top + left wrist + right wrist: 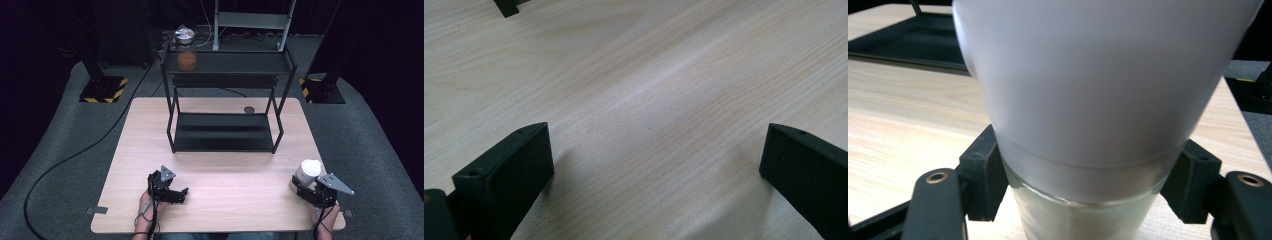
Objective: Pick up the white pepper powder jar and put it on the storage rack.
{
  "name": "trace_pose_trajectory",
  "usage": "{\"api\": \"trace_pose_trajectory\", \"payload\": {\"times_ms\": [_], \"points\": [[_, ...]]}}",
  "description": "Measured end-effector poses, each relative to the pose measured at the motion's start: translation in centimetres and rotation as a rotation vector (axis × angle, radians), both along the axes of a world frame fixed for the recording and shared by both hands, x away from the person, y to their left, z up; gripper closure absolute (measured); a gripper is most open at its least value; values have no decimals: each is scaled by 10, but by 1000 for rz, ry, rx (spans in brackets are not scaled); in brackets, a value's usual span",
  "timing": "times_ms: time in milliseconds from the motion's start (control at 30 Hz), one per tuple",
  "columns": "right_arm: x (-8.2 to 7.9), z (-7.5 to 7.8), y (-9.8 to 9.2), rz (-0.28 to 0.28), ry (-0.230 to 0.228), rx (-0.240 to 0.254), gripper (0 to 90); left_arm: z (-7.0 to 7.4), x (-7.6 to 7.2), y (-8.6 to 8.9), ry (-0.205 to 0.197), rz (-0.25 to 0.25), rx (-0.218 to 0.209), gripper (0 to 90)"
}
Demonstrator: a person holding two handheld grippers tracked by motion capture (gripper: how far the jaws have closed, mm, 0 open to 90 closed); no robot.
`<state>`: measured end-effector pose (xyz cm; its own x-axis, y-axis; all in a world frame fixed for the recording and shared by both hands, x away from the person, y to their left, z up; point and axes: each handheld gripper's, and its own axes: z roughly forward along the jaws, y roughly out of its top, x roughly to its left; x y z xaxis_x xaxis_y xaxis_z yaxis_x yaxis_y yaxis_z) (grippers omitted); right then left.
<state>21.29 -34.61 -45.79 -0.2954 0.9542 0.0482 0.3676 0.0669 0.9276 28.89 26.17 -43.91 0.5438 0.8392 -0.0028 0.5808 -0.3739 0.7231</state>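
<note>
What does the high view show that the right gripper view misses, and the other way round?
High view alone: the jar with brown contents on the black shelf's top tier, the left gripper open on the table, and the floor around. Right gripper view alone: the close grip, black pads pressing the white bottle at the seam under its cap. Both share the bottle, the right gripper, the shelf and the tabletop.

A pale wood-grain tabletop (220,200) stands on grey carpet (55,150) in a dark room with black surroundings. A black two-tier metal shelf (227,100) sits at the tabletop's far side, with a grey metal frame (252,22) behind it. Two black posts rise from bases edged in yellow-and-black hazard stripes (104,90), and a black cable (65,160) curves across the carpet.
</note>
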Motion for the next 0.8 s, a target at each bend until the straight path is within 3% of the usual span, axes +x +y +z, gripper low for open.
{"api": "trace_pose_trajectory", "payload": {"times_ms": [333, 800], "points": [[-2, 17, 0, 44, -30, -15, 296, 0, -1, -1, 0, 16, 1, 3], [14, 50, 16, 136, -73, -52, 296, 0, -1, -1, 0, 14, 3, 4]]}}
